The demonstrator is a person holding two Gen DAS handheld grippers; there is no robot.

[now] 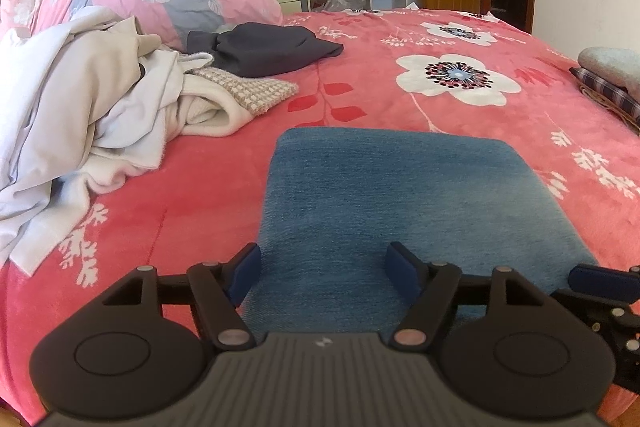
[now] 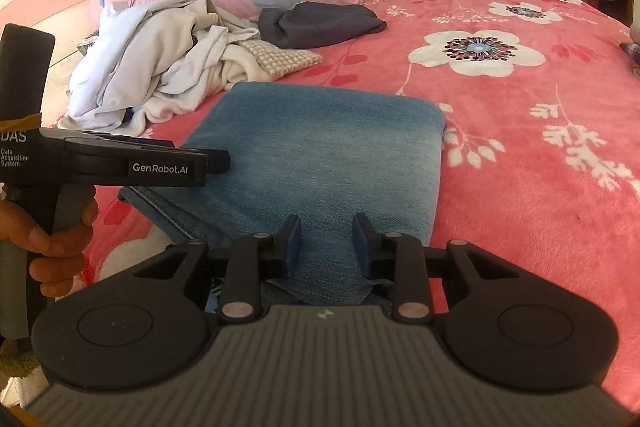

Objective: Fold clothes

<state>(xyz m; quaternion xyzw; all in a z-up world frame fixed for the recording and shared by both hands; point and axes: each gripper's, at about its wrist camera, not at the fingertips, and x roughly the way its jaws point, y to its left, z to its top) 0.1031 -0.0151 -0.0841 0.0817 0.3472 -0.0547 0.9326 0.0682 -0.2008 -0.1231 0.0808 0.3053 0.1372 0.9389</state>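
The left gripper (image 2: 216,159), marked "GenRobot.AI", and right gripper (image 2: 326,243) hold fingers spread over folded jeans (image 2: 320,147).

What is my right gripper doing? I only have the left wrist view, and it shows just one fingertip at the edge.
Observer: The right gripper is over the near edge of the folded jeans, jaws slightly apart, nothing pinched.
Operator: Is the fold tidy on the left side?
Observer: No, a lower layer sticks out past that edge, below the left gripper.
Operator: Anything else there?
Observer: A hand grips the left gripper's handle.
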